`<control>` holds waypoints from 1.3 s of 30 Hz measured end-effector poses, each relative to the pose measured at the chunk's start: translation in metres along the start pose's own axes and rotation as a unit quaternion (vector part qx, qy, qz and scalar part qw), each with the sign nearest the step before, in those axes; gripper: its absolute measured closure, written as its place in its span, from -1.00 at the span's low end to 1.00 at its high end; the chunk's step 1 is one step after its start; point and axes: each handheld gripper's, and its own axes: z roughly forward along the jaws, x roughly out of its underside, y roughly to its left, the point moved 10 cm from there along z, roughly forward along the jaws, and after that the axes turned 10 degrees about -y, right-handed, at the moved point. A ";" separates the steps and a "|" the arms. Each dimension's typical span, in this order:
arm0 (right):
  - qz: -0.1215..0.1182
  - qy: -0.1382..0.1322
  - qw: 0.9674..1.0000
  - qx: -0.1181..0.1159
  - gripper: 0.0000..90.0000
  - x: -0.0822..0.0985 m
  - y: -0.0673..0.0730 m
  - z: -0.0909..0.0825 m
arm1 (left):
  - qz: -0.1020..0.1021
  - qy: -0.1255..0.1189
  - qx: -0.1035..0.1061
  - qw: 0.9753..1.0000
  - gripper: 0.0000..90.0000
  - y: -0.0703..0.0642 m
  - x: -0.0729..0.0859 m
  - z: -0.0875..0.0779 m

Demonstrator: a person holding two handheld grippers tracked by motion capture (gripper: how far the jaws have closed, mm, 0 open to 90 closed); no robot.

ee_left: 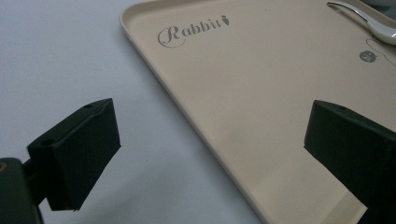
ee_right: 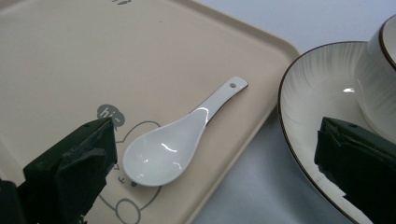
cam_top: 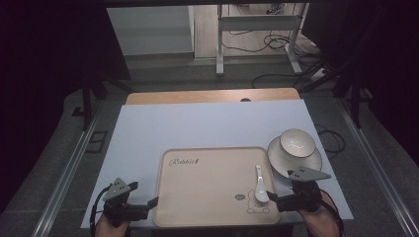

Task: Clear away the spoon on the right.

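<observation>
A beige tray [cam_top: 212, 185] lay at lower centre of the white worktop [cam_top: 197, 128], a white spoon [cam_top: 260, 185] resting in its lower right. A bowl [cam_top: 295, 143] sat on a plate [cam_top: 278, 159] right of it. The left tool [cam_top: 148, 203] and right tool [cam_top: 275, 197] stood open, empty, flanking the tray.

from here the tray [cam_top: 207, 197] at lower centre looks like matt beige plastic, smooth. the spoon [ee_right: 175, 142] on it reads as glossy white ceramic, as do the bowl [cam_top: 296, 143] and ribbed plate [cam_top: 281, 160] at right. i see a smooth matt table sheet [cam_top: 207, 126] with a wood edge [cam_top: 212, 96] above.
</observation>
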 end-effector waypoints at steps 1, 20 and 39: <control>0.001 0.000 1.000 -0.001 -1.00 0.000 0.000 -0.001 | 0.000 0.000 0.000 1.000 -0.93 0.000 0.000 0.000; 0.014 -0.006 0.999 0.032 -1.00 0.011 -0.011 -0.019 | 0.000 -0.001 0.001 1.000 -0.93 0.000 0.000 0.000; 0.029 -0.003 0.997 0.072 -1.00 0.032 -0.026 -0.036 | -0.001 -0.003 0.002 1.000 -0.93 0.000 0.000 0.000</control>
